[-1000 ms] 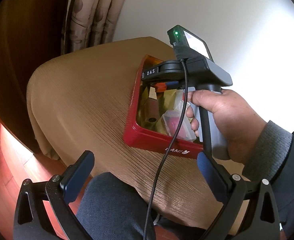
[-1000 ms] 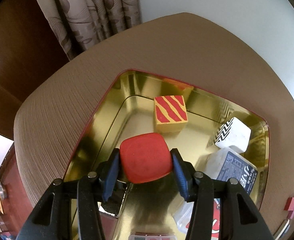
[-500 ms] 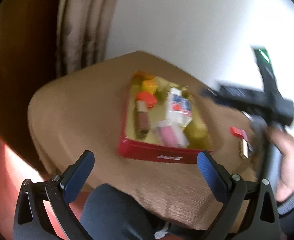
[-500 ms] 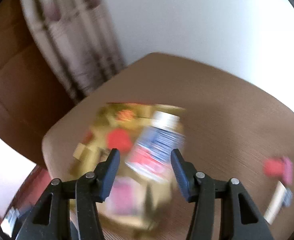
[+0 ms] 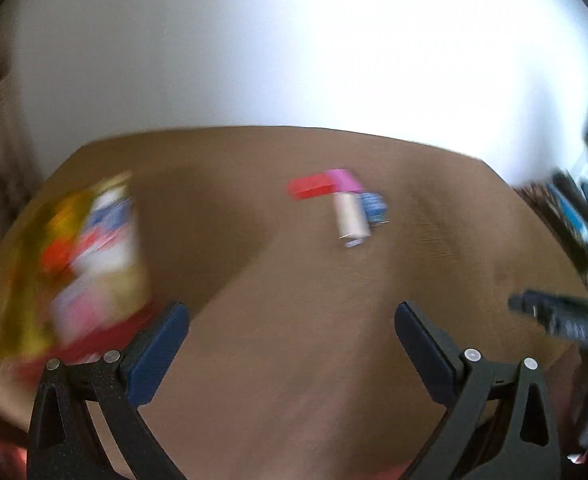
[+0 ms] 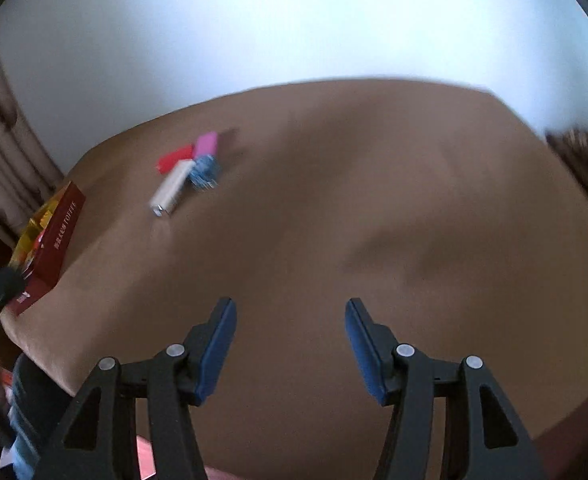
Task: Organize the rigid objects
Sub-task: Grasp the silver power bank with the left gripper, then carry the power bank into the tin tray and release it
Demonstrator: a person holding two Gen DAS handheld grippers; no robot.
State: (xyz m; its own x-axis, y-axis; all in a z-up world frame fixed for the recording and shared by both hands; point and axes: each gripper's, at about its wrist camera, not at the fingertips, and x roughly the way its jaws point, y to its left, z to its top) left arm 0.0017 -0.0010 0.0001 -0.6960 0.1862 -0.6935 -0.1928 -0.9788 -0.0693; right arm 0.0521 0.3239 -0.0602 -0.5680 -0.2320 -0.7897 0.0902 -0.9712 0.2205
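On red tin [image 6: 59,236]: "TOFFEE" legible

Left wrist view looks down along the left gripper [image 5: 291,328] across the brown cloth-covered table [image 5: 294,360], with the red metal tin [image 5: 93,340] close at its left (heavily blurred). Right wrist view tilts down past the right gripper [image 6: 290,320], that tin [image 6: 59,236] far left. Both share the cluster of small coloured blocks [image 5: 340,200] [image 6: 187,168] ahead.
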